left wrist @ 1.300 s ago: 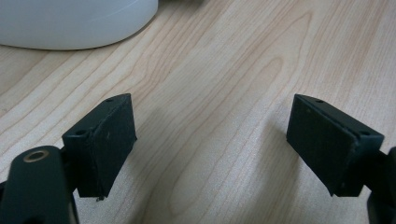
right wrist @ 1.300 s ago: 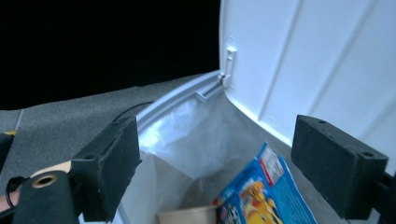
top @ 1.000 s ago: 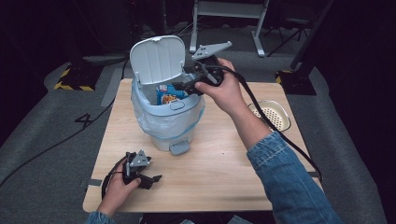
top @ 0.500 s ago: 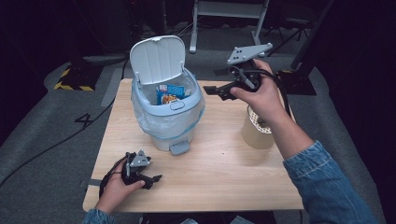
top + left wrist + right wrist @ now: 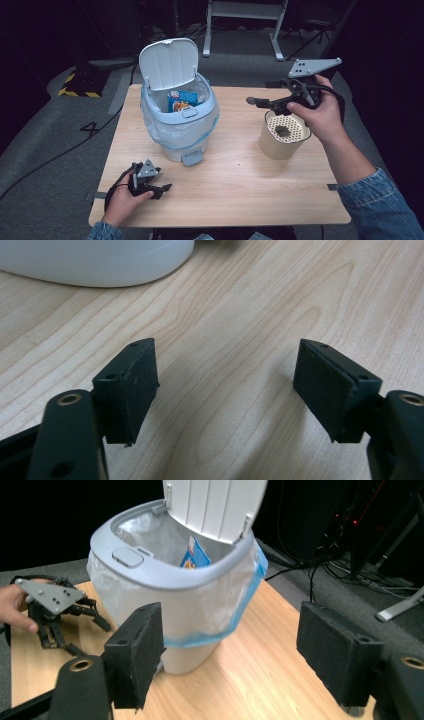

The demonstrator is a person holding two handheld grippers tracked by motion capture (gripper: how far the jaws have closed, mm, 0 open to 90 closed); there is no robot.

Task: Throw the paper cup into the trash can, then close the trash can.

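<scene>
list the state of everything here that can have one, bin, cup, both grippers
bin: upright on the table, lined with a bag
bin lid: flipped up, open
snack packet: inside the bin
beige cup: upright, perforated top on, a small dark piece lying on it
left gripper: low at the table, jaws apart, nothing between them, just been closing a little
right gripper: held in the air beside the cup, jaws apart, empty

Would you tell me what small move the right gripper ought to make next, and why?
Probably lower the right gripper toward the tan cup beside it. Its jaws stand open with nothing between them, the bin has its lid up with a packet already inside, and the cup with its perforated top sits just below the hand. The left gripper rests open on the table.
</scene>
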